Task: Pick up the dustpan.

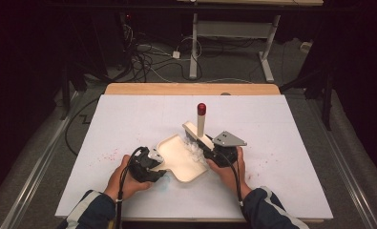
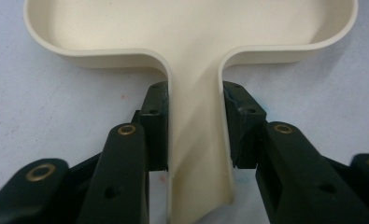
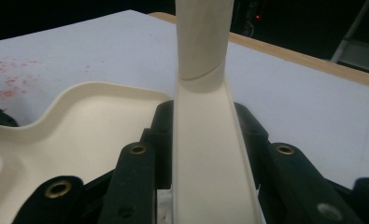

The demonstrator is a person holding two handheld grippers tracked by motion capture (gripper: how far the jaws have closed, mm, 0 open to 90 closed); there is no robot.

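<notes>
While the left gripper (image 2: 194, 140) clamps the narrow handle of the cream dustpan (image 1: 182, 160), its tray lies flat on the white table (image 1: 281, 143) just ahead of the jaws, steadied to receive debris. Right gripper (image 3: 205, 158) is clenched on the cream handle of a brush (image 1: 201, 125), which rises ahead of its jaws to a red tip. White bristles (image 1: 194, 149) touch the dustpan's rim, apparently placed for sweeping inward.
</notes>
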